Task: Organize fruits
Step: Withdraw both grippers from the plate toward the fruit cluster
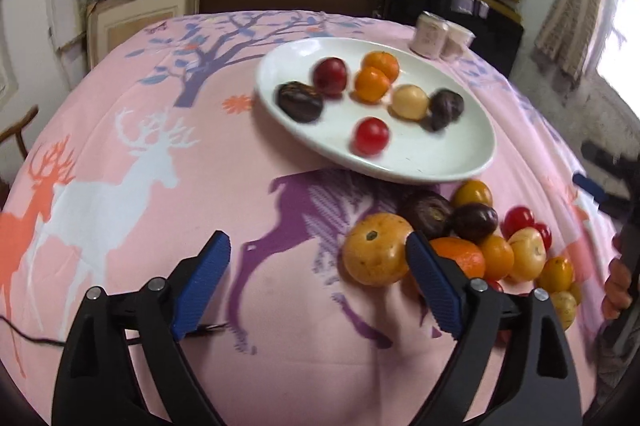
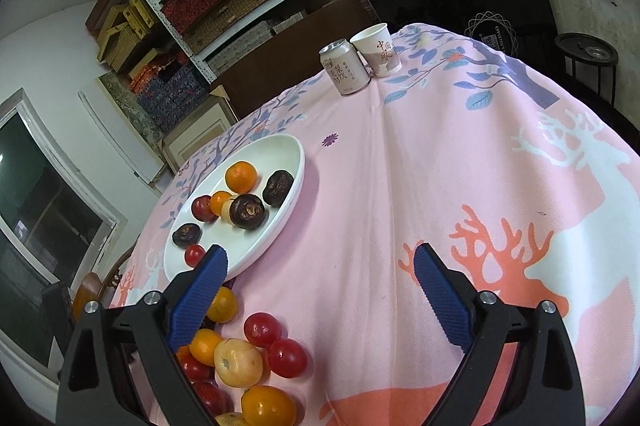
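On the pink tablecloth [image 1: 120, 129], small round fruits [image 1: 472, 238] lie heaped.

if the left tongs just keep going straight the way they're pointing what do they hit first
Probably bare tablecloth: the open left tongs aim at the purple deer print, with nothing between their tips. The large yellow-orange fruit sits just beside the right-side tip and might be brushed.

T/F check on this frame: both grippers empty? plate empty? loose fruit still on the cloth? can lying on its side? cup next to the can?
1. Both grippers hold nothing. True: the left gripper and right gripper are open, with nothing between the jaws.
2. The plate is empty. False: it holds several fruits.
3. A pile of fruit lies on the tablecloth off the plate. True.
4. The can lies on its side. False: it stands upright.
5. A paper cup stands beside the can. True.
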A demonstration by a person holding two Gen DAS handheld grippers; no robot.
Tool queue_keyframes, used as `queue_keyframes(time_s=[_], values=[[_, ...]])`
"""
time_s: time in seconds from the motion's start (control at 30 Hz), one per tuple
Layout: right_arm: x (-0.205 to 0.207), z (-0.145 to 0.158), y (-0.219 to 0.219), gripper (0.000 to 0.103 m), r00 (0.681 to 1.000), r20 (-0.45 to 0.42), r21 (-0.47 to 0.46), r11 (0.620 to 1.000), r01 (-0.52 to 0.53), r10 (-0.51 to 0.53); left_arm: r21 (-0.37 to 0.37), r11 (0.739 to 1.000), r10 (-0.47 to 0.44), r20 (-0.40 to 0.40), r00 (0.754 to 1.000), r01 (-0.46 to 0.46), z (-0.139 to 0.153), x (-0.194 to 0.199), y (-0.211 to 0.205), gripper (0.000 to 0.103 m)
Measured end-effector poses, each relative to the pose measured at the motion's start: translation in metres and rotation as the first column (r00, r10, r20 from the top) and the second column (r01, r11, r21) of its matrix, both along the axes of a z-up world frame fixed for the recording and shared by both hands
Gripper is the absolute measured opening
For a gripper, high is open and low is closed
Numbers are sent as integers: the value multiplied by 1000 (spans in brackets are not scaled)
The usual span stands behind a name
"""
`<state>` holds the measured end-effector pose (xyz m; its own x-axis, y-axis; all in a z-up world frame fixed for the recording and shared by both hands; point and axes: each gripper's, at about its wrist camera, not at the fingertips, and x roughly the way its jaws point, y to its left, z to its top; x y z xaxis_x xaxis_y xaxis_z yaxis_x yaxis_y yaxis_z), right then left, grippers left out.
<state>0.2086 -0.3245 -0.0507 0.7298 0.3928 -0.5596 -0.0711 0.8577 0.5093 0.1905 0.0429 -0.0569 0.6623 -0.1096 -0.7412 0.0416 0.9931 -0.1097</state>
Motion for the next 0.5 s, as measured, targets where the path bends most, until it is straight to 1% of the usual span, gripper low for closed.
queue_keyframes(time_s=[0.07, 0.1, 0.13, 0.17, 0.2, 0.23, 0.3, 0.33, 0.37, 0.47, 0.5], values=[[0, 0, -1, 95, 1000, 3, 6, 1000, -1, 1, 35, 996, 83, 29, 996, -84, 4, -4, 13, 87], [0, 1, -1, 95, 1000, 4, 8, 1000, -2, 2, 29, 990, 135, 36, 990, -136, 6, -5, 24, 86], [0, 1, -1, 95, 1000, 5, 10, 1000, -1, 1, -1, 986, 164, 34, 986, -164, 6, -7, 33, 86], [0, 1, -2, 95, 1000, 7, 13, 1000, -1, 1, -39, 984, 176, 31, 984, -175, 6, -8, 40, 86], [-1, 1, -2, 95, 1000, 9, 15, 1000, -2, 2, -59, 983, 176, 33, 984, -174, 7, -10, 43, 86], [0, 1, -2, 95, 1000, 9, 16, 1000, -4, 4, -65, 984, 170, 40, 985, -167, 8, -11, 42, 86], [0, 1, -1, 95, 1000, 6, 15, 1000, -7, 7, -41, 991, 129, 62, 990, -126, 10, -15, 30, 85], [-1, 1, -1, 95, 1000, 5, 13, 1000, -8, 8, -20, 996, 93, 77, 993, -92, 12, -16, 22, 85], [-1, 1, -1, 95, 1000, 4, 12, 1000, -10, 10, 20, 999, 45, 98, 994, -47, 13, -19, 9, 86], [-1, 1, 0, 95, 1000, 2, 6, 1000, -15, 15, 123, 992, -32, 123, 992, 17, 12, -24, -16, 85], [0, 0, 0, 95, 1000, -1, 4, 1000, -15, 15, 127, 991, -51, 119, 992, 36, 11, -25, -19, 86]])
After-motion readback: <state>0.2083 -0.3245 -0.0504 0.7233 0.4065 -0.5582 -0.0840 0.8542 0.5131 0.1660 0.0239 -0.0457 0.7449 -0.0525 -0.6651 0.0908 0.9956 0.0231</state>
